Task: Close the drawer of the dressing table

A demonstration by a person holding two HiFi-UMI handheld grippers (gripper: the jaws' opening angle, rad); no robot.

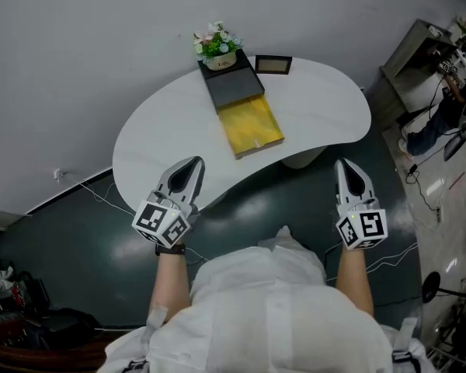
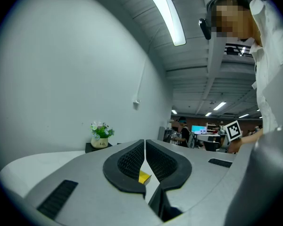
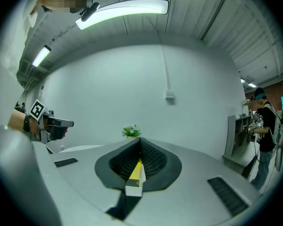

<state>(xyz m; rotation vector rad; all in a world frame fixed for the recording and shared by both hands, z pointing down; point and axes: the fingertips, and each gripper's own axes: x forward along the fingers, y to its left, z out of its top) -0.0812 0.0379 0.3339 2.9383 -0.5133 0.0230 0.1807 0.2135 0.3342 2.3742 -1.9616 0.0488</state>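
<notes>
On the white dressing table [image 1: 155,142] stands a dark box [image 1: 231,86] whose yellow drawer [image 1: 252,127] is pulled out toward me. My left gripper [image 1: 196,162] hovers over the table's near edge, left of the drawer, with its jaws shut and empty. My right gripper [image 1: 347,164] is level with it, off the table's right front edge, also shut and empty. In the left gripper view the jaw tips [image 2: 145,141] meet, and a bit of the yellow drawer [image 2: 144,177] shows below them. The right gripper view has the shut jaws [image 3: 140,139] in line with the drawer [image 3: 136,169].
A small pot of flowers [image 1: 217,43] sits on the box, with a dark picture frame [image 1: 272,65] beside it. A grey wall runs behind the table. Shelving and equipment [image 1: 431,45] crowd the right side, and cables trail over the dark floor [image 1: 78,239].
</notes>
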